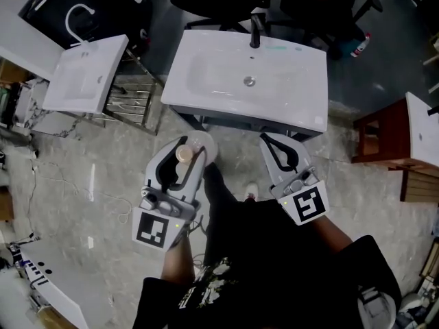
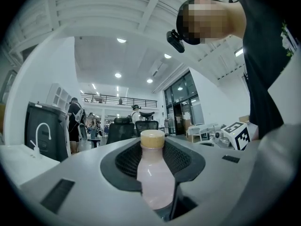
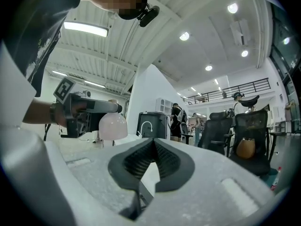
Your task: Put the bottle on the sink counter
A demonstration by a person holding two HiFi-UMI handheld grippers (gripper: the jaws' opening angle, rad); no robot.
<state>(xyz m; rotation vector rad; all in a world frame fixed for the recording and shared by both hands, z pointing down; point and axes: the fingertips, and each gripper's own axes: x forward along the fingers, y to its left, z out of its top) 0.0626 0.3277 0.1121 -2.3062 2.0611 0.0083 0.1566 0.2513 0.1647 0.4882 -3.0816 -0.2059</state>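
The white sink (image 1: 302, 108) stands just ahead of both grippers. The left gripper (image 1: 180, 157) is clamped around the pink bottle (image 2: 154, 178) with a tan cap, short of the sink's front edge. The right gripper (image 3: 153, 145) has its jaws closed together, with nothing between them.

No word, number or brand name can be read in any of the views. The nearest things to signs are the black-and-white square patterns on the marker cube (image 1: 152, 229) of the left gripper (image 1: 188, 148) and on the second marker cube (image 1: 309, 204) of the right gripper (image 1: 273, 140), and these are coded blocks, not letters or digits. The white print (image 1: 211, 279) on the person's black shirt (image 1: 274, 273) is too broken and blurred to make out.
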